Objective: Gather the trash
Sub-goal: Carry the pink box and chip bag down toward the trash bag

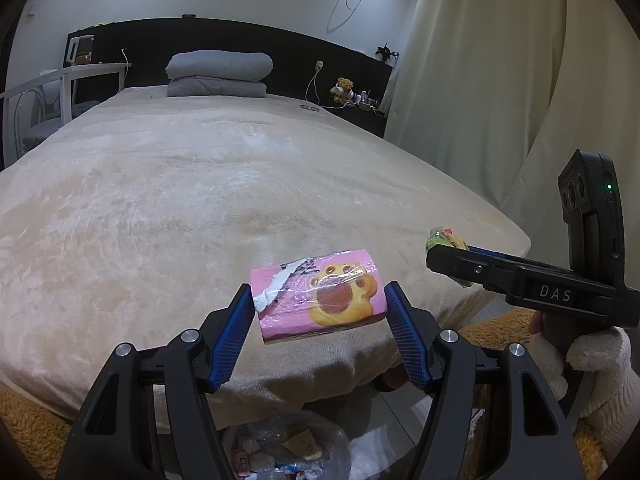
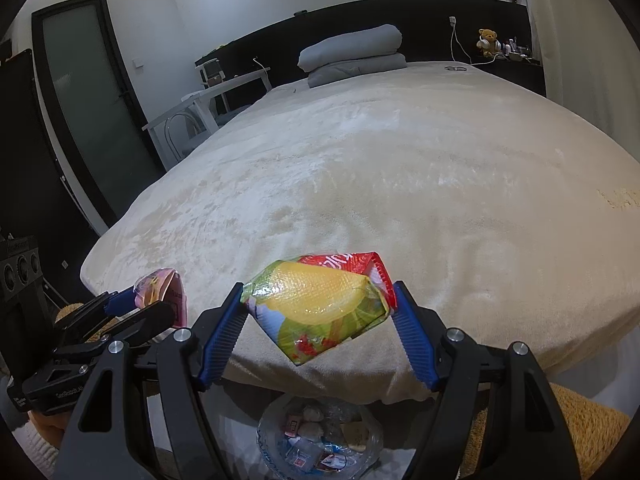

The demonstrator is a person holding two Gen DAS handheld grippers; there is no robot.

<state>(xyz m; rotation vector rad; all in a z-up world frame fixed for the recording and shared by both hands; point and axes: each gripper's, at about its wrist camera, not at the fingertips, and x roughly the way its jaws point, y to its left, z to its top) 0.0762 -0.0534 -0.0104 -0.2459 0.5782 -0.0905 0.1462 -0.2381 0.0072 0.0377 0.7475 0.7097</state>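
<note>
Our left claw [image 1: 320, 304] grips the pink tissue pack [image 1: 320, 292] by its ends, and our right claw [image 2: 318, 304] is closed on the crumpled lemon wrapper [image 2: 316, 304]. Both hang over the bed [image 1: 200, 184] edge, with the trash bag [image 2: 320, 440] at 6 o'clock below. The slick film could slip, or an early release could drop either onto the bed or floor.
</note>
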